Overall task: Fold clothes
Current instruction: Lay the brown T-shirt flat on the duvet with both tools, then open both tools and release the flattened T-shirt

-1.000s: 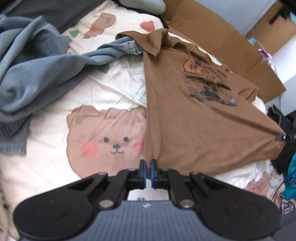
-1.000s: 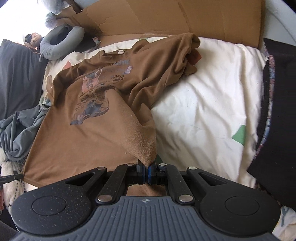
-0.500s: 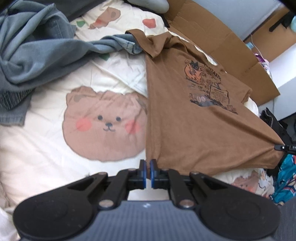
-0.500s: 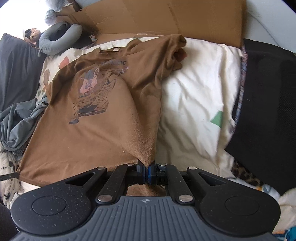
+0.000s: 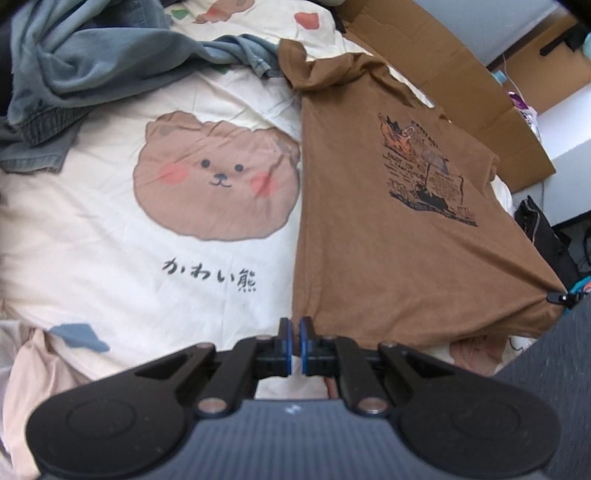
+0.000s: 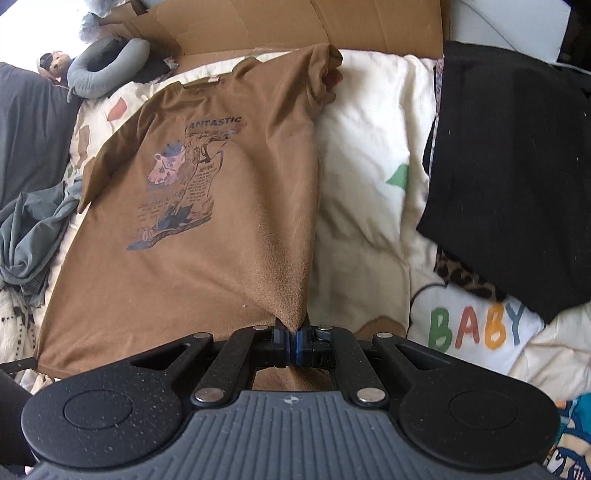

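A cream quilt [image 5: 92, 236] with a bear print [image 5: 218, 177] fills the frame centre. Flattened cardboard [image 6: 258, 22] stands along the top edge. A grey neck pillow [image 6: 103, 66] lies upper left, under bright daylight.

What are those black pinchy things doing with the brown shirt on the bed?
A person is folding clothes with a pinching tool in each hand. The left tool and the right tool are each shut on a bottom corner of the brown T-shirt, holding its hem stretched between them. The shirt lies picture-side up on the bear blanket, not folded yet.
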Motion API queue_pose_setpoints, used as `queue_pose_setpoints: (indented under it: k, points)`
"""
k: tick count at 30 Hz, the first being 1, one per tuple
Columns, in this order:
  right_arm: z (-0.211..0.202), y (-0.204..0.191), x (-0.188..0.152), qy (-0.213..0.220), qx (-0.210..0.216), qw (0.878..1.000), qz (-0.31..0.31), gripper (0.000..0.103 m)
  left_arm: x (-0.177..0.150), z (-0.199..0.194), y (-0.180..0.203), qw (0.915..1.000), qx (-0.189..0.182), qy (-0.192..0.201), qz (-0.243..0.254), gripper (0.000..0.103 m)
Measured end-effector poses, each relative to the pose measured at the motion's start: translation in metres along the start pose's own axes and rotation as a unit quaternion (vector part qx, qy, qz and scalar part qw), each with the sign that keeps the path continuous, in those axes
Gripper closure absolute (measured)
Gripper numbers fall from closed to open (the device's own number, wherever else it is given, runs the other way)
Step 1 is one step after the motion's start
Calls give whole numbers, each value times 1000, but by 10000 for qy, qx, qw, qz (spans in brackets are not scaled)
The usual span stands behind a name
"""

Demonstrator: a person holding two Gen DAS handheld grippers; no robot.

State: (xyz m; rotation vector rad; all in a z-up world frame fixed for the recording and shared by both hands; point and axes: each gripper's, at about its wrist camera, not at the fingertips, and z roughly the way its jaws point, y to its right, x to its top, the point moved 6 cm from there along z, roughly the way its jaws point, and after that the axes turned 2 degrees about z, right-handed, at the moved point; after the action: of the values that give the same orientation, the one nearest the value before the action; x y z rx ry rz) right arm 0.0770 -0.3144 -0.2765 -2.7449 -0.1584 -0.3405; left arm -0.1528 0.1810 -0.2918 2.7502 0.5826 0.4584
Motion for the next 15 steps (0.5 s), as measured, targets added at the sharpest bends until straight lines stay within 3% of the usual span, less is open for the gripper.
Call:
queue_pose_setpoints:
  k: [7,9,15]
  points:
    - [10,15,-16,-154,-178,9996,175,99,-8,6,-12,9995,170,-153,-205,96]
    - [9,22,-17,-142,-192,9992,309,99,-5,5,-16,9993,260,-122,-236,89]
    - [6,36,-15,8,-195,9985,507,78,25,0,-29,9984,487,139,-234,79]
